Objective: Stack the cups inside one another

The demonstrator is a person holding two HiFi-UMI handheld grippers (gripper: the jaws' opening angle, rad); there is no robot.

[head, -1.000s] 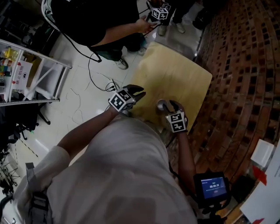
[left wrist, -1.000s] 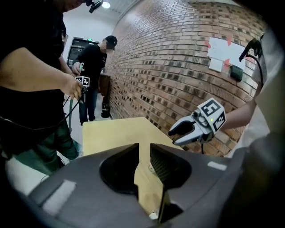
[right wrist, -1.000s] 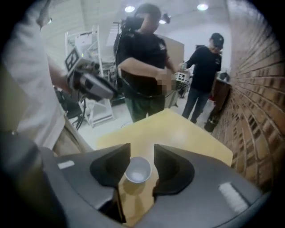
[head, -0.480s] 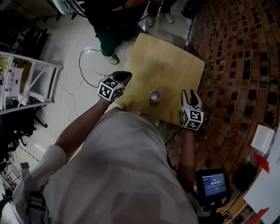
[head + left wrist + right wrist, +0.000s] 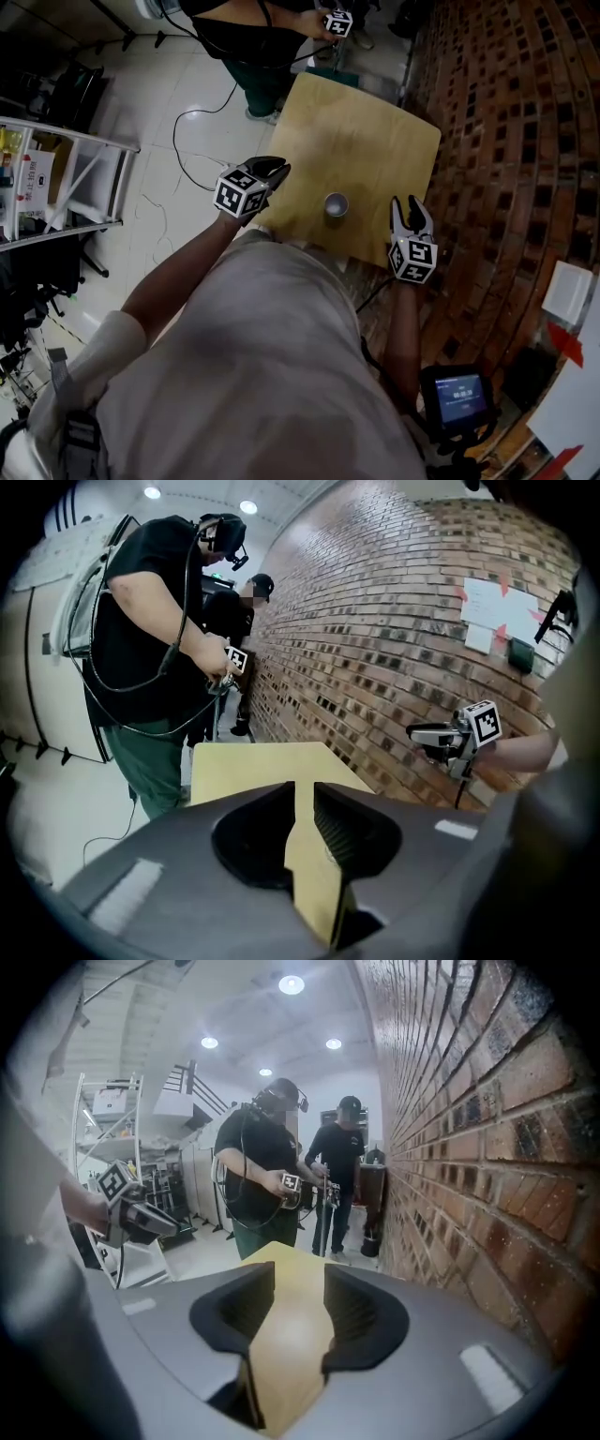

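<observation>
A single grey cup, possibly a nested stack, stands upright near the front edge of the wooden table. My left gripper hovers at the table's left edge, to the left of the cup and apart from it. Its jaws show a narrow gap that is opening, with only tabletop between them. My right gripper is at the table's right front corner, to the right of the cup. It stands open and holds nothing. The cup does not show clearly in either gripper view.
A second person stands past the table's far edge holding a marker-cube gripper. A brick wall runs along the right. A white shelf rack stands on the left, with cables on the floor. A small screen device sits at the lower right.
The right gripper has left the cup and swung out to the right and up. The cup now stands alone on the table. The left gripper has drawn back slightly to the left.
</observation>
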